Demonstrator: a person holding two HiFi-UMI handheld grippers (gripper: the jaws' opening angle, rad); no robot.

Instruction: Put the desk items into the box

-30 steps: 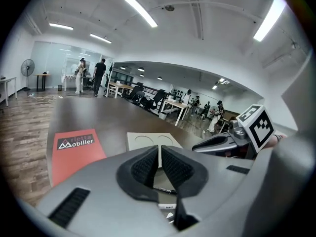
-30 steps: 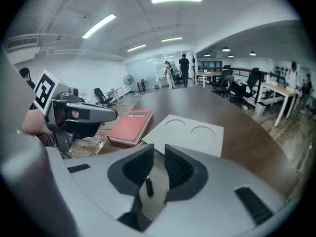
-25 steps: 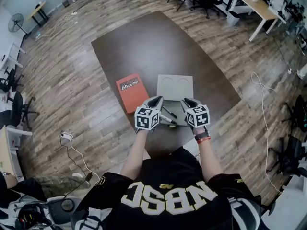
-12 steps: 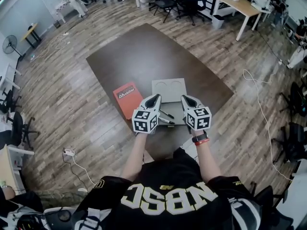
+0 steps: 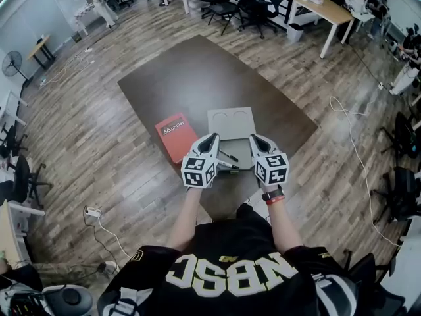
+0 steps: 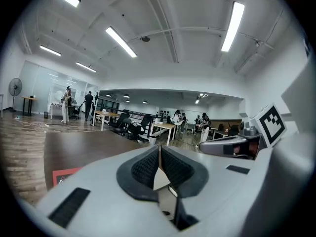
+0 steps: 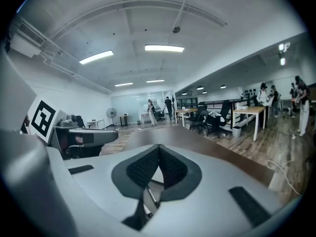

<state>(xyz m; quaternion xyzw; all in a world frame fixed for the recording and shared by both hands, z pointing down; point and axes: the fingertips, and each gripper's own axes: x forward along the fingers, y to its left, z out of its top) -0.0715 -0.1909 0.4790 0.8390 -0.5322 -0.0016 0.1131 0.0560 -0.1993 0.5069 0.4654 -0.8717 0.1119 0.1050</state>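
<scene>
On the dark brown table [image 5: 197, 78] lie a red notebook [image 5: 175, 135] and a pale grey box lid [image 5: 231, 122] with two round recesses. In front of the lid is a grey tray [image 5: 242, 151] with a black pen [image 5: 228, 156] and a second pen [image 5: 227, 166] on it. My left gripper [image 5: 213, 137] hovers over the tray's left edge, my right gripper [image 5: 253, 138] over its right edge. Both are shut and hold nothing. In the left gripper view the pads [image 6: 148, 167] meet, with the notebook [image 6: 63, 177] low on the left. In the right gripper view the pads [image 7: 170, 166] touch too.
The table's near edge [image 5: 227, 199] is just in front of the person. Wood floor surrounds the table, with a cable and power strip [image 5: 92, 211] at the left. Desks and office chairs [image 5: 256, 5] stand at the far side, where people are standing.
Both grippers have risen from just above the pens and tilted up to nearly level. They stay side by side over the tray. The items on the table have not moved.
</scene>
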